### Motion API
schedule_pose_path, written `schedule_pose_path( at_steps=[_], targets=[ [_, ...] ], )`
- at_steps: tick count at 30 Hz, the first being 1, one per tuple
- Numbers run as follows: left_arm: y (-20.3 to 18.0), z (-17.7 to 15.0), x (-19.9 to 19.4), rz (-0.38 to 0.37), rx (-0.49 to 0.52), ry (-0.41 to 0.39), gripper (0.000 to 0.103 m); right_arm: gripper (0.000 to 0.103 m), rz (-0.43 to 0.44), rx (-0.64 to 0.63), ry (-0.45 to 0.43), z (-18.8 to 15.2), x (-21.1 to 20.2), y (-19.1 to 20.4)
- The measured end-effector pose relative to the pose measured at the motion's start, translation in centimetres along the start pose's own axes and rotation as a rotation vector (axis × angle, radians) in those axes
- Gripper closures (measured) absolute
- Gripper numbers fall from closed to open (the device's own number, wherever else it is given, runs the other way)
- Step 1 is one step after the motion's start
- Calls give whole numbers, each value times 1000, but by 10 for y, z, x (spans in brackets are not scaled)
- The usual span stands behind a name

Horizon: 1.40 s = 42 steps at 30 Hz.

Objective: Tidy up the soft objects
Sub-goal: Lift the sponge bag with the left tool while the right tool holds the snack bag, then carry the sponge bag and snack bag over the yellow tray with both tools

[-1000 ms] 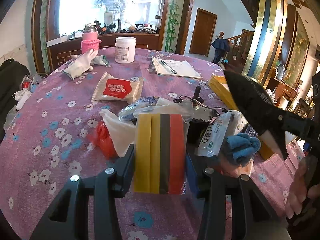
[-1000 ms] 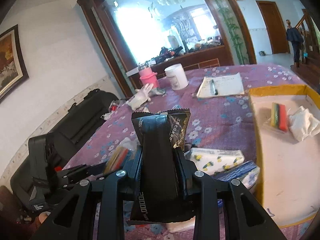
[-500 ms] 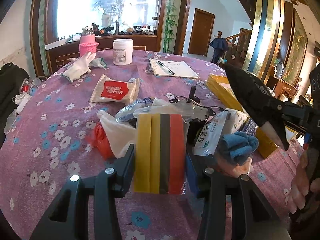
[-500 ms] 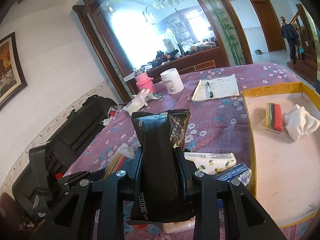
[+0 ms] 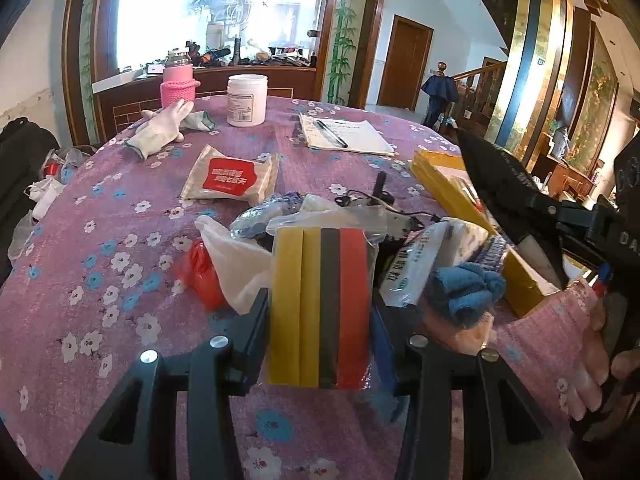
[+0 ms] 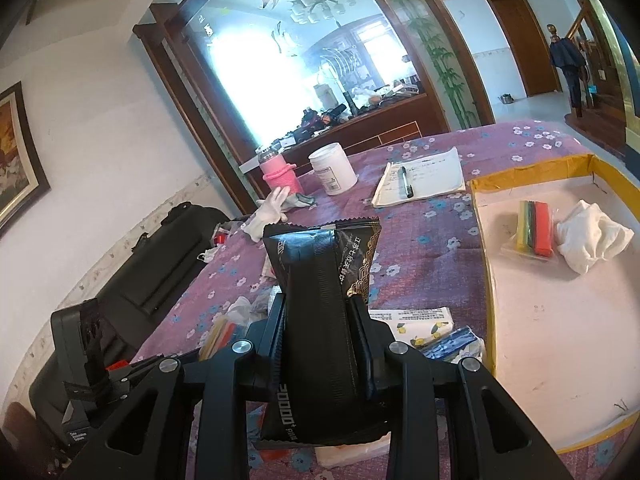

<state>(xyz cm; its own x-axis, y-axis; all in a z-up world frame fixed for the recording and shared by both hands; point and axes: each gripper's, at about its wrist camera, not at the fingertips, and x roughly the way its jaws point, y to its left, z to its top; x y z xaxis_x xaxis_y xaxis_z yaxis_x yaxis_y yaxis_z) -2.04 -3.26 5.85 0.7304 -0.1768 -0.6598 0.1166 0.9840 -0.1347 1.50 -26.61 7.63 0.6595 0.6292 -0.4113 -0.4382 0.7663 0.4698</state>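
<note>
Sponges (image 5: 320,304), a clear-wrapped pack striped yellow, grey and red, stand upright in our left gripper (image 5: 318,320), clamped above the table's near edge. Our right gripper (image 6: 318,320) pinches a glossy black pouch (image 6: 316,312), probably bound for the yellow-rimmed box (image 6: 486,280) by the table's right edge.
</note>
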Motion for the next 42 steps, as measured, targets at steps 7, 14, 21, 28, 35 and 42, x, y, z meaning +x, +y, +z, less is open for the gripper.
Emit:
schedule_pose_path(
  at_steps=[7, 14, 21, 28, 35, 42],
  targets=[
    [-13, 7, -20, -36, 20, -15, 59, 71, -4, 47, -40, 9, -12, -16],
    [-36, 17, -27, -51, 54, -26, 59, 71, -26, 104, -78, 15, -31, -31],
    [-69, 25, -31, -85, 103, -41, 59, 71, -70, 116, -101, 10, -51, -39],
    [-95, 28, -26, -117, 135, -37, 59, 71, -117, 118, -114, 7, -67, -48],
    [-122, 31, -17, -139, 169, -13, 59, 71, -176, 145, -138, 7, -93, -72],
    [-162, 43, 4, -197, 191, 19, 59, 71, -268, 214, -198, 12, -118, -113]
  ],
)
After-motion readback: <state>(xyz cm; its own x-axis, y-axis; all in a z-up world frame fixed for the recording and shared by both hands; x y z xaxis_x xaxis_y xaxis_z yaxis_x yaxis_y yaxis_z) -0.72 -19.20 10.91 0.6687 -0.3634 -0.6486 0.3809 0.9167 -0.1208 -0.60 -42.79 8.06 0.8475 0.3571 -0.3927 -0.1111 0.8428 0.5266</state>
